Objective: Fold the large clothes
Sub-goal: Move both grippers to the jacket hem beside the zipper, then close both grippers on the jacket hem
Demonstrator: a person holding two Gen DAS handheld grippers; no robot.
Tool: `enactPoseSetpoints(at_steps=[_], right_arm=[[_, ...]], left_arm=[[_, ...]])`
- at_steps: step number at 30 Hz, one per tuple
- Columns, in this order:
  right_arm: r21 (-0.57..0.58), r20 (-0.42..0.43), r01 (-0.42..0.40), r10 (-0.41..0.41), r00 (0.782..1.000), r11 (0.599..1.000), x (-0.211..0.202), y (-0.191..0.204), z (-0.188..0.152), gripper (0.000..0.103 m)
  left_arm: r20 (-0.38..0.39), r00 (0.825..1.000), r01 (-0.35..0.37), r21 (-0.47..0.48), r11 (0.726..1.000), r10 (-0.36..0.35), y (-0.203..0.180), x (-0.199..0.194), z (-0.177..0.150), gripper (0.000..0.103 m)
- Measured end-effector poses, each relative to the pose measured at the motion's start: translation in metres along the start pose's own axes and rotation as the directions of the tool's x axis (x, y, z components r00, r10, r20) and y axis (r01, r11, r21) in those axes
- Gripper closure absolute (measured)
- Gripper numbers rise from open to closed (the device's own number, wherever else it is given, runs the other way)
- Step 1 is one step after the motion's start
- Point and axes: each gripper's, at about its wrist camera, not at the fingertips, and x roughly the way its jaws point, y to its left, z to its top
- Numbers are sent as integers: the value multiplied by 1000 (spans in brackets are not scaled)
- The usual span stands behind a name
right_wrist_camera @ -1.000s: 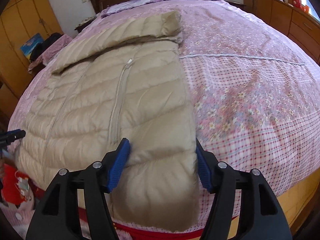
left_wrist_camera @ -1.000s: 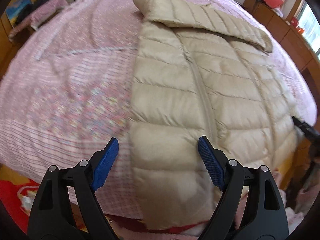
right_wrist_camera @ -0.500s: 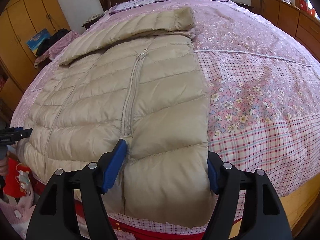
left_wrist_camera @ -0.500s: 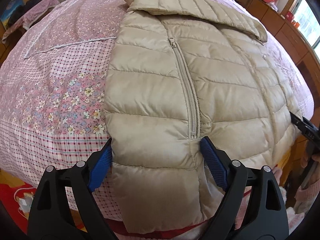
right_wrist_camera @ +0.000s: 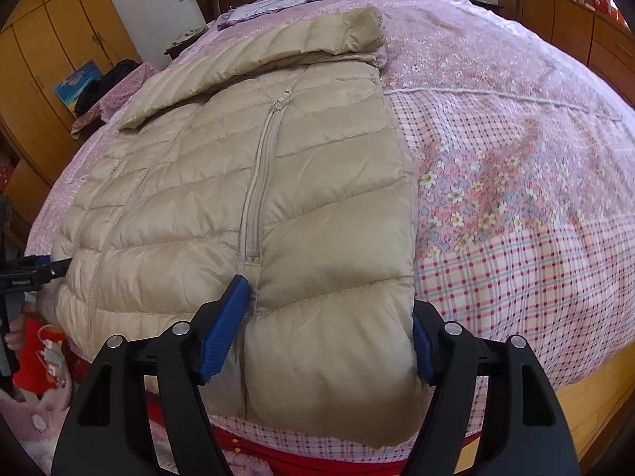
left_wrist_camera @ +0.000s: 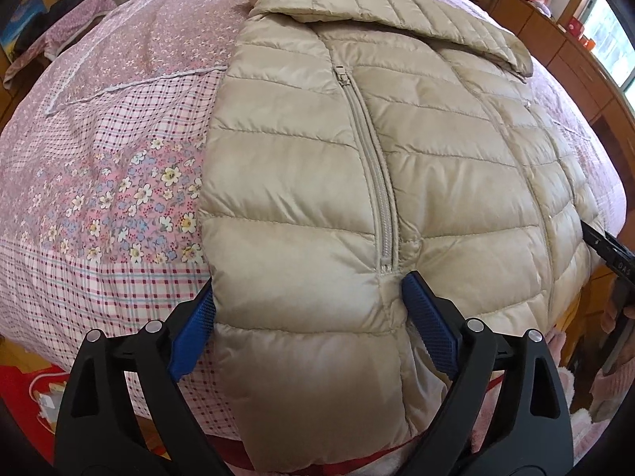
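Left wrist view shows the pink floral-and-checked quilted bedspread [left_wrist_camera: 119, 182], then the beige quilted down jacket [left_wrist_camera: 397, 150] lying flat at the bed's near edge, sleeves folded in. The left tongs [left_wrist_camera: 309, 317] straddle the hem corner; their jaws have just been opening, pads [left_wrist_camera: 428, 333] beside the fabric, apparently not pinching it. Across in the right wrist view, the right tongs [right_wrist_camera: 317, 329] likewise bracket the opposite hem corner, released (contact on the far pad is hard to judge). Slippery, puffy fabric could squirt out of a shallow bite, and uneven lifting would skew the fold.
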Motion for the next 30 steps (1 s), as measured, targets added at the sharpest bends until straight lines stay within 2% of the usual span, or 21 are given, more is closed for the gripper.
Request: enactPoseSetpoints(at_steps=[8, 12, 15, 16, 17, 18, 19, 20, 21, 24, 30], right_arm=[[-29, 19, -38, 39, 999, 999, -13, 17, 2, 31], [-74, 41, -50, 53, 998, 996, -19, 26, 3, 31], [-90, 28, -27, 30, 999, 996, -12, 27, 1, 31], [-87, 23, -23, 25, 999, 996, -8, 24, 2, 33], [-80, 23, -20, 22, 999, 997, -7, 22, 2, 37], [-74, 27, -22, 24, 999, 997, -7, 20, 1, 42], [-68, 37, -13, 15, 999, 998, -9, 19, 1, 46], [-61, 44, -5, 8, 999, 998, -10, 18, 2, 56], [-50, 52, -1, 4, 999, 999, -12, 16, 1, 67], [-1, 76, -45, 44, 996, 999, -20, 7, 3, 81], [2, 116, -106, 106, 988, 994, -43, 19, 0, 88]], left_arm=[[25, 990, 141, -16, 990, -141, -3, -16, -1, 14], [27, 990, 135, 27, 990, -136, -10, -19, 2, 15], [-11, 993, 114, 16, 993, -114, -11, -4, 5, 26], [-12, 994, 112, 7, 994, -112, -9, -3, 5, 34], [-7, 994, 113, -1, 994, -113, -7, -4, 6, 45], [-2, 993, 122, -8, 993, -122, -7, -6, 7, 50], [5, 991, 133, -18, 991, -133, -4, -9, 7, 62], [8, 990, 144, -24, 989, -144, -2, -11, 6, 72], [14, 987, 160, -32, 987, -160, 0, -14, 6, 75], [37, 983, 178, -35, 983, -177, 1, -25, 5, 84], [34, 984, 180, -68, 981, -178, 13, -54, -7, 87]])
